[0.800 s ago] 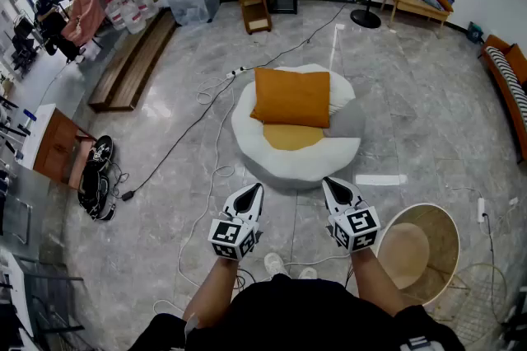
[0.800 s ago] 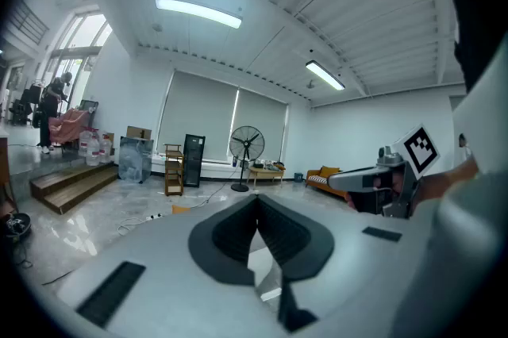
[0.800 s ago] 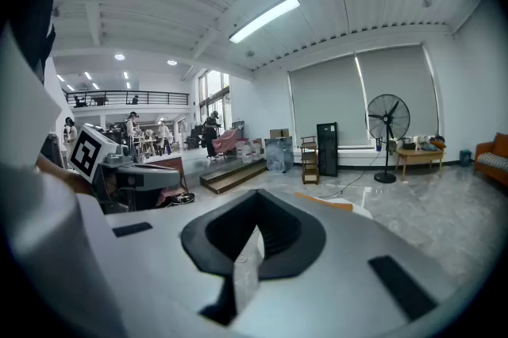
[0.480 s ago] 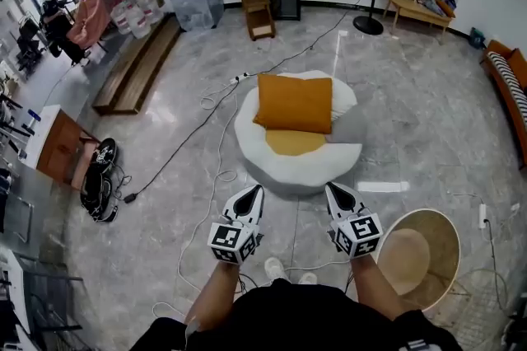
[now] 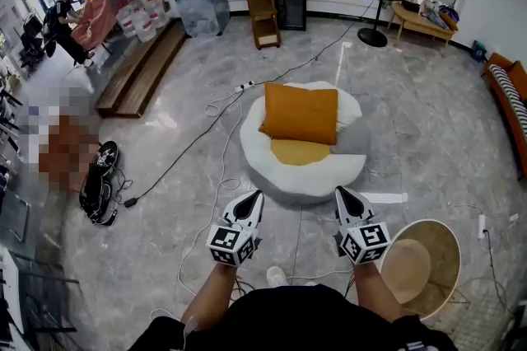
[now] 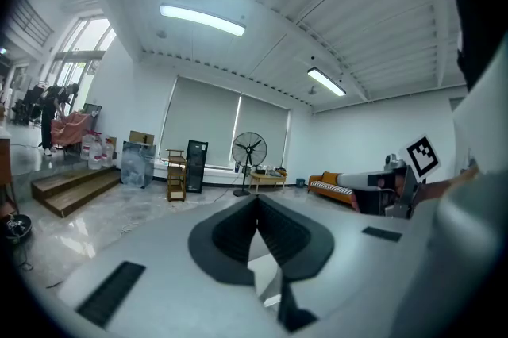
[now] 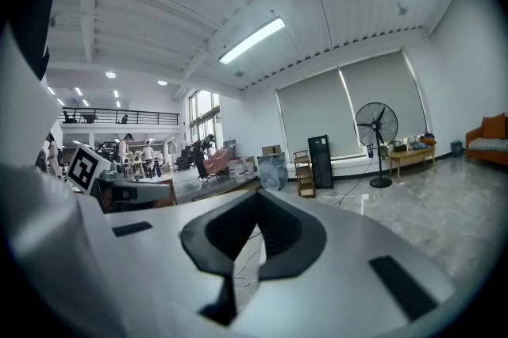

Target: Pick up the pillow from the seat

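– So, where is the pillow [image 5: 300,114] to be found?
– In the head view an orange, rectangular pillow is seen propped on the far half of a round white seat [image 5: 272,176], which is set on the floor [image 5: 165,201]. Its lower edge is laid over the seat's yellow middle [image 5: 298,152], and a grey patch [image 5: 352,141] of the seat lies just beside its right corner.
– How is its long side turned?
– The long side is run across the view, left to right, with a slight tilt.
– And where are the tools placed?
– The left gripper [image 5: 252,197] and the right gripper [image 5: 342,194] are held side by side above the floor, near the seat's front rim, and both are aimed forward. The pillow is set straight ahead, between the two lines of aim and beyond the seat's front half. Neither gripper can be called plainly nearer: the pillow's left end is faced by the left one, its right end by the right one.
– Is anything held?
– Nothing. In each gripper view the jaws are seen pressed together at the tips, with nothing between them. The pillow is not touched.
– What is called for next?
– It is judged that both grippers would have to be carried forward over the rim and opened before the pillow's ends could be taken.
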{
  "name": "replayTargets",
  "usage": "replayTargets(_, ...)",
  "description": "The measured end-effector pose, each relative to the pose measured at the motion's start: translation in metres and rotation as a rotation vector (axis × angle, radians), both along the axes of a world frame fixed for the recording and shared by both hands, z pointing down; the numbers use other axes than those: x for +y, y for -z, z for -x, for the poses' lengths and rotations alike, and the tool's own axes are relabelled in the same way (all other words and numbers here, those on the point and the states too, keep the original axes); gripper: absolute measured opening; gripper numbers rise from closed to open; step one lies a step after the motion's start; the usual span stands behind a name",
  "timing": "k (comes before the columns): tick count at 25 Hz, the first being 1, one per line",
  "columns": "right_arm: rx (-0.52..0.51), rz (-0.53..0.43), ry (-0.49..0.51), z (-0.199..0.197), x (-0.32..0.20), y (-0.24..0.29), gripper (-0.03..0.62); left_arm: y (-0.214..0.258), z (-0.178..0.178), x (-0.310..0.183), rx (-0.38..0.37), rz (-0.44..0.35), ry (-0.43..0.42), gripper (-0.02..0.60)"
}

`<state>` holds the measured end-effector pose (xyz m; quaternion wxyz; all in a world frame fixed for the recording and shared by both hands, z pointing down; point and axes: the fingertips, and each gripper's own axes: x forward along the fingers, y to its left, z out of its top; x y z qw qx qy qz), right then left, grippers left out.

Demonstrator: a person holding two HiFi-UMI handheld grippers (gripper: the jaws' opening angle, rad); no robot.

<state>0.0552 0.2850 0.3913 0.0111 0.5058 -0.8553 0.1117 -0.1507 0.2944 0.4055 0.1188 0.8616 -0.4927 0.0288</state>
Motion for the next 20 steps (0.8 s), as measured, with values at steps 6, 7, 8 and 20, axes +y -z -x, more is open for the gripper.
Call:
replayTargets(6,0.000,0.014,-0.041,0.004,-0.007,-0.008,0.006,0.000,0.024,-0.014,-0.023,0.000,-0.014,0.011)
replayTargets(7,0.000,0.014,-0.041,0.004,-0.009,-0.008,0.006,0.000,0.023,-0.017,-0.023,-0.002,-0.016,0.011)
replayTargets(8,0.002,0.015,-0.038,0.004,-0.012,-0.008,0.006,0.000,0.022,-0.020,-0.025,-0.005,-0.018,0.011)
replayTargets(20,0.026,0.032,-0.022,-0.021,-0.089,-0.020,0.006,-0.010,-0.001,-0.099,-0.122,-0.012,-0.009,0.011)
